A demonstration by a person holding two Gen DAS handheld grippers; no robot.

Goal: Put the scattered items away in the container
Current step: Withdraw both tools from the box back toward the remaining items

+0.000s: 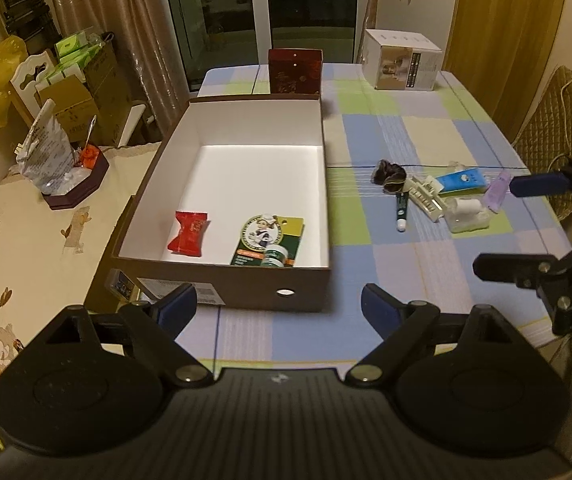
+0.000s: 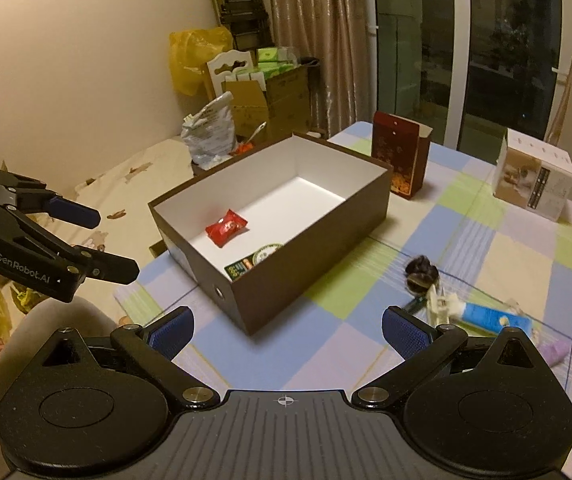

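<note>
Left gripper and right gripper, nearest, both with jaws spread wide and nothing between them. Beyond, on the checked tablecloth, the brown box holds a red candy packet and a green card. Right of the box lie a scattered pile: dark hair tie, pen, blue packet. Farthest, a white carton.

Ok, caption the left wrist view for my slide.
Open left claw before the brown box, red candy inside.
</note>
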